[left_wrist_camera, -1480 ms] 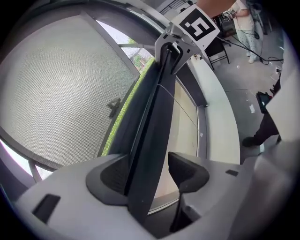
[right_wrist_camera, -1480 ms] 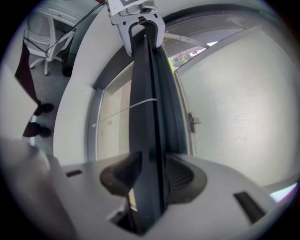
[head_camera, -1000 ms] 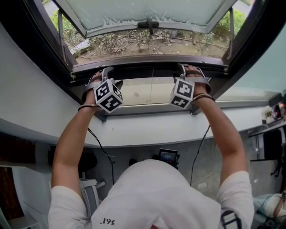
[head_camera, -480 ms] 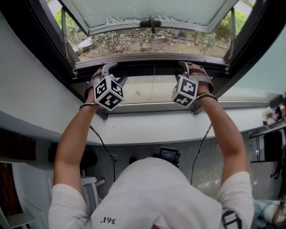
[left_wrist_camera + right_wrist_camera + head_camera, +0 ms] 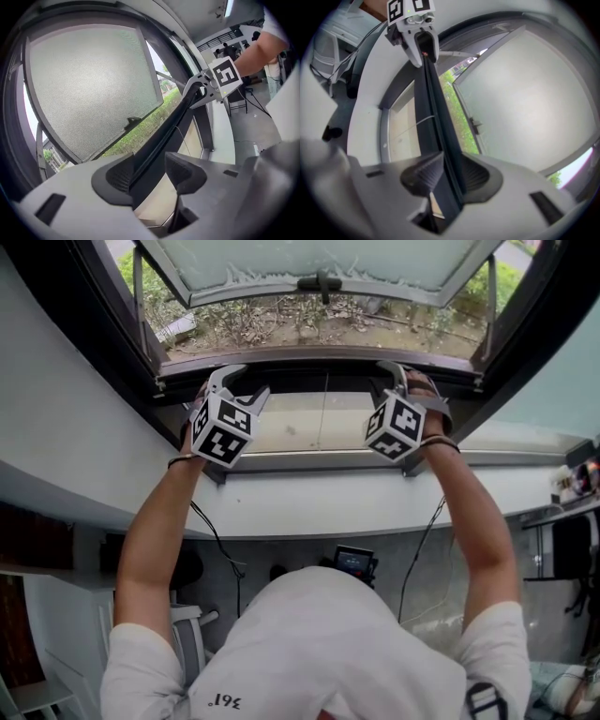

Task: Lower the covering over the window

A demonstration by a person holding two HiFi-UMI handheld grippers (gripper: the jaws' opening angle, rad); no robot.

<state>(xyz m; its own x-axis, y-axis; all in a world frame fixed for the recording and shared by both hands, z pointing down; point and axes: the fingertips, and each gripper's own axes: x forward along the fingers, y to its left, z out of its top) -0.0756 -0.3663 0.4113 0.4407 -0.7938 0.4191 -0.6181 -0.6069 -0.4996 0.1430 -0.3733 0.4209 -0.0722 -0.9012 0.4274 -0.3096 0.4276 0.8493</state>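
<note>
A dark bar (image 5: 319,381) runs across the window opening, just under the open sash (image 5: 319,259). My left gripper (image 5: 234,381) reaches up to the bar's left part. The bar (image 5: 164,136) lies between its closing jaws (image 5: 150,171); the left pad touches it and a gap shows at the right pad. My right gripper (image 5: 398,376) is at the bar's right part. Its jaws (image 5: 450,176) are closing with the bar (image 5: 433,108) between them, and both pads lie against it. No fabric of a covering shows.
The sash hangs pushed outward, a black handle (image 5: 322,282) on its lower edge, plants and ground beyond. A fixed pane (image 5: 309,427) sits below the bar, above a white sill (image 5: 328,502). Dark frame posts (image 5: 141,315) flank the opening. Office furniture stands at the right (image 5: 572,484).
Both grippers have risen a little and tipped further toward the dark bar. The jaws of both have narrowed around it.
</note>
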